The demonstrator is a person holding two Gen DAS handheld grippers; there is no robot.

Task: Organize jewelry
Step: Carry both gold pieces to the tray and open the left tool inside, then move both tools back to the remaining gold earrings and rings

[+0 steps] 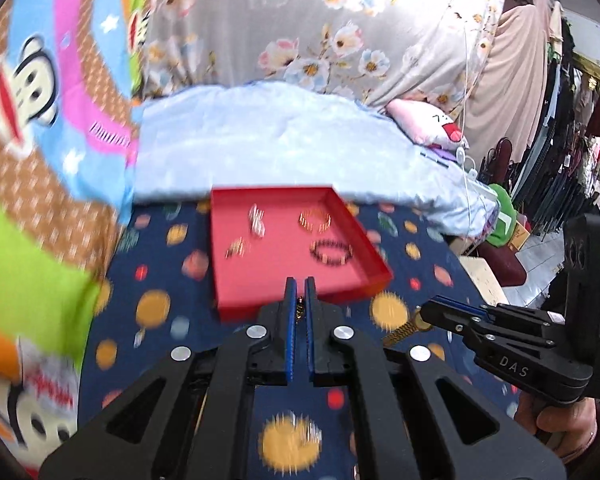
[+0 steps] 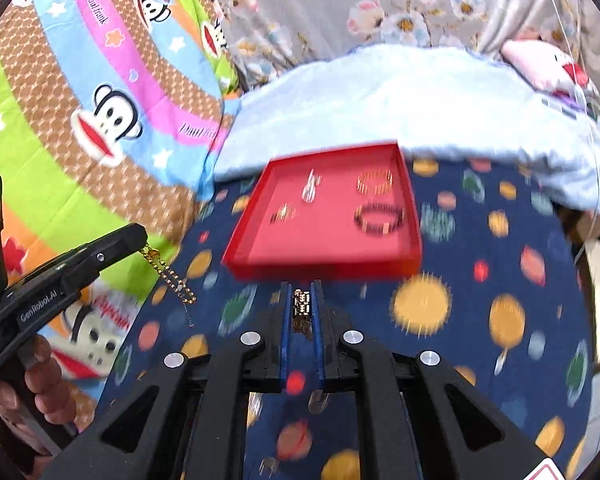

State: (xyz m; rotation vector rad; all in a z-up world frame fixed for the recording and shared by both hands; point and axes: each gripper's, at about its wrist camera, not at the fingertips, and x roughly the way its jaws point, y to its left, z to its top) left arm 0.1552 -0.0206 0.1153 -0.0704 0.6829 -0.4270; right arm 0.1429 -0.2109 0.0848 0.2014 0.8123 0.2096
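Observation:
A red tray [image 1: 284,276] [image 2: 320,244] lies on the dotted navy cloth just beyond both grippers. It holds a dark bead bracelet [image 1: 331,253] [image 2: 379,218], a gold bangle [image 1: 314,220] [image 2: 375,181], a silver piece [image 1: 256,218] [image 2: 310,188] and a small gold piece [image 1: 237,247] [image 2: 283,213]. My left gripper [image 1: 300,285] [image 2: 142,238] is shut on a thin gold chain [image 2: 168,276], which dangles from its tips. My right gripper [image 2: 302,286] [image 1: 423,314] is shut on a gold link bracelet [image 2: 302,307] [image 1: 398,334]. Both are raised above the cloth, short of the tray.
A folded light blue cloth [image 1: 268,148] lies behind the tray, below a grey floral fabric [image 1: 300,20]. A cartoon monkey quilt [image 2: 92,112] rises at the left. A pink plush [image 1: 428,124] and hanging clothes [image 1: 572,184] are at the right.

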